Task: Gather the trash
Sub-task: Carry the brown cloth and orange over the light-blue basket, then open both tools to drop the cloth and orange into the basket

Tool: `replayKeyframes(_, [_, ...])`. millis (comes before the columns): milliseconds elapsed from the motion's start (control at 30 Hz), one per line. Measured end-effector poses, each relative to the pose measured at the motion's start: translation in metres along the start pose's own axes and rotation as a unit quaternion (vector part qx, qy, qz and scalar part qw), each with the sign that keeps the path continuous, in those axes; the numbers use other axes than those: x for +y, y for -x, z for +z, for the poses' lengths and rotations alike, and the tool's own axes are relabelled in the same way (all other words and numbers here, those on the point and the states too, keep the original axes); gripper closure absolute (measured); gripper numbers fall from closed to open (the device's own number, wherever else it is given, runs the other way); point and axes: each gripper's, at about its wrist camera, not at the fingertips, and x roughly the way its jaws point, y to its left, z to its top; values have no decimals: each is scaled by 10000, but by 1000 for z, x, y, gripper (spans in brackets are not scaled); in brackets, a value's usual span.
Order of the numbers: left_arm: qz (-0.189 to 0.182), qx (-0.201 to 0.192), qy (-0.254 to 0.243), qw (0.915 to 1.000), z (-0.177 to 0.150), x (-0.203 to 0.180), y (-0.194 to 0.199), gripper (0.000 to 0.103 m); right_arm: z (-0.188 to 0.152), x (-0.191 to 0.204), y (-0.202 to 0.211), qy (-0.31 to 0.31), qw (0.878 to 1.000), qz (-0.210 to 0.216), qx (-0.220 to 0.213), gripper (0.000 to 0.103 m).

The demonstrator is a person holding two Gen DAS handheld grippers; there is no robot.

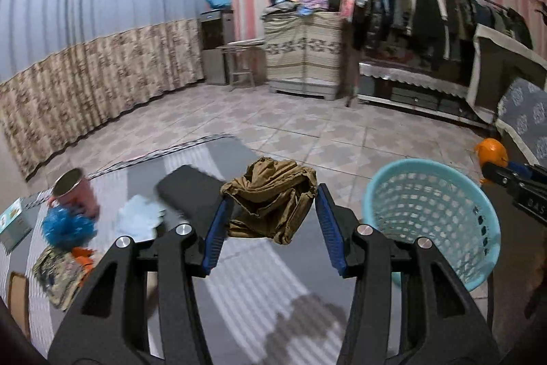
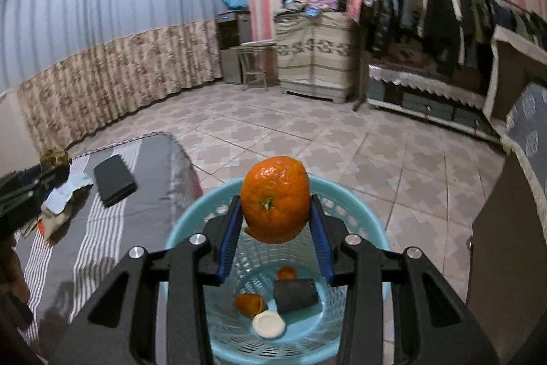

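Observation:
In the left wrist view, my left gripper [image 1: 273,198] is shut on a crumpled brown wad [image 1: 270,183], which hangs above the striped grey cover [image 1: 246,283]. To its right stands the light blue basket [image 1: 410,165]. My right gripper [image 2: 275,200] is shut on an orange mandarin [image 2: 273,194] and holds it over the basket [image 2: 342,190]. Inside lie orange peel pieces [image 2: 249,303], a grey roll [image 2: 295,295] and a white disc [image 2: 268,325]. The right gripper with the mandarin [image 1: 492,153] also shows at the right edge of the left wrist view.
On the cover lie a pink can [image 1: 73,188], a blue mesh ball [image 1: 66,226], a white crumpled tissue [image 1: 136,218], a black flat case [image 1: 191,187], a patterned packet [image 1: 58,272] and a small box [image 1: 13,223]. Tiled floor [image 2: 307,132] stretches to a clothes rack [image 2: 444,12].

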Motion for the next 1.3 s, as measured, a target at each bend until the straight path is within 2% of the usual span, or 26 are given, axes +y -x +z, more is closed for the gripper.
replayKeyframes(233, [-454, 203, -53, 9987, 0, -42, -22, 55, -7, -20, -8, -291, 9995, -39, 121, 64])
replayKeyframes(500, [-764, 442, -429, 9952, -4, -90, -53, 55, -15, -22, -23, -357, 9987, -75, 343, 64])
replayKeyframes(667, [-891, 510, -596, 9929, -5, -108, -66, 55, -16, -27, -24, -422, 9983, -143, 369, 64])
replayKeyframes(833, [-1101, 582, -503, 9909, 0, -116, -78, 52, -15, -39, -27, -638, 9968, -215, 431, 64])
replayKeyframes(933, [-1129, 525, -510, 9909, 4, -120, -78, 43, -15, -43, -27, -708, 9963, -233, 438, 64])
replayKeyframes(1000, [-1099, 448, -506, 9916, 7, -121, -76, 30, -15, -44, -28, -731, 9960, -244, 447, 64])
replayKeyframes(1133, [-960, 278, -490, 9938, 13, -114, -67, 23, -16, -44, -29, -722, 9961, -236, 444, 64])
replayKeyframes(1300, [-585, 150, -310, 9977, 20, -87, -57, 14, -14, -37, -29, -673, 9965, -195, 447, 64])
